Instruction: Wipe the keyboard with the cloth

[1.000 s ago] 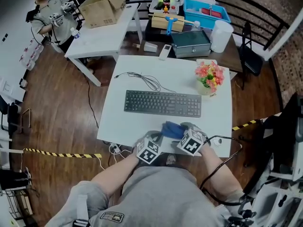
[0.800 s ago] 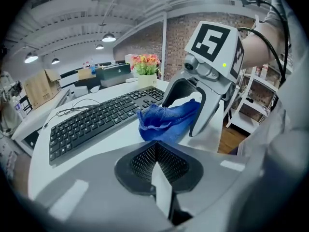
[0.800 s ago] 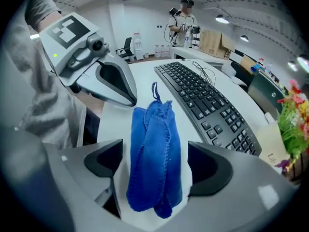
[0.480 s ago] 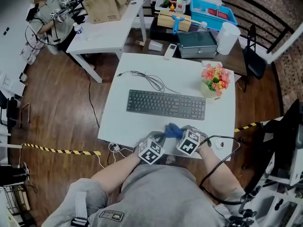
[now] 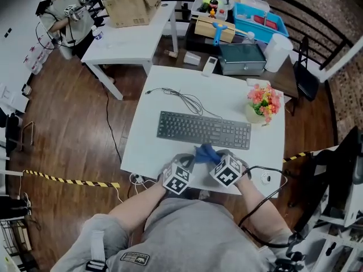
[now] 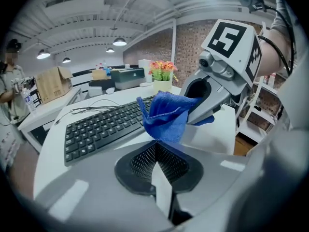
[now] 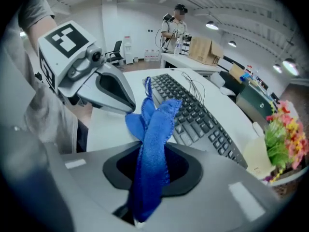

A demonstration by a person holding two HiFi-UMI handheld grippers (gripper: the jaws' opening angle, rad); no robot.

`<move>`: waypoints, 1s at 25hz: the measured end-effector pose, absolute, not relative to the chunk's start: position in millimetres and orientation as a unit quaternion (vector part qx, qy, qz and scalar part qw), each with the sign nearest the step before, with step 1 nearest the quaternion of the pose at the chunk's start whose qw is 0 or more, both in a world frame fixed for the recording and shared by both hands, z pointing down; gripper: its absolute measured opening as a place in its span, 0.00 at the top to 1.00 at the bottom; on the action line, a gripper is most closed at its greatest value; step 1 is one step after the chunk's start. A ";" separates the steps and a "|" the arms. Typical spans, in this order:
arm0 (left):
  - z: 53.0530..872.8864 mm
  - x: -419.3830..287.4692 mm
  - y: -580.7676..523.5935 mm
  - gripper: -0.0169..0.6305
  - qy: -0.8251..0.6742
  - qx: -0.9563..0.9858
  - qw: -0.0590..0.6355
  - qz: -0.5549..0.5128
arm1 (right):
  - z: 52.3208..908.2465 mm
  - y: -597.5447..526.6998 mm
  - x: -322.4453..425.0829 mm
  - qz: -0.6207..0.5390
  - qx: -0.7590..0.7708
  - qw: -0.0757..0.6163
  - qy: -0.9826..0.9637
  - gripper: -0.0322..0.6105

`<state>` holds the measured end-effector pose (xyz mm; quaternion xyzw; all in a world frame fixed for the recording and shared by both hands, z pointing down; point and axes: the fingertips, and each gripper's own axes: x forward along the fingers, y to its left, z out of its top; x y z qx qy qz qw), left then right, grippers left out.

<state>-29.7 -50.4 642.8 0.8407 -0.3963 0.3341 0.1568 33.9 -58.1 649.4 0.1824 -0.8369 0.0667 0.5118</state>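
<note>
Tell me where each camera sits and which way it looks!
Head view: on the person's head, facing steeply down at the table, keyboard and both forearms.
Left gripper view: on the left gripper, facing along its closed jaws past the blue cloth to the keyboard; right gripper shows.
Right gripper view: on the right gripper, whose jaws have just been closing on the cloth; left gripper shows.
Shared: both gripper views see cloth, keyboard, flowers.

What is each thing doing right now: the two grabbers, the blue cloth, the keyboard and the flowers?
left gripper: shut on a corner of the cloth.
right gripper: jaws have just been closing, shut on the cloth.
cloth: bunched, held up off the table between both grippers.
keyboard: flat on the table, untouched.
flowers: standing upright.
</note>
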 end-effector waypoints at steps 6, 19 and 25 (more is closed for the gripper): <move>623.7 -109.3 -95.1 0.98 -0.468 0.806 0.167 0.322 | 623.3 -121.5 -48.5 0.024 0.199 0.493 -0.847 0.81; 631.4 -230.0 -140.1 0.98 -0.538 0.748 0.201 0.334 | 648.4 -183.1 -173.7 -0.018 0.187 0.525 -0.830 0.81; 637.7 -219.1 -145.3 0.98 -0.530 0.748 0.202 0.344 | 655.5 -184.9 -180.1 -0.023 0.184 0.528 -0.829 0.81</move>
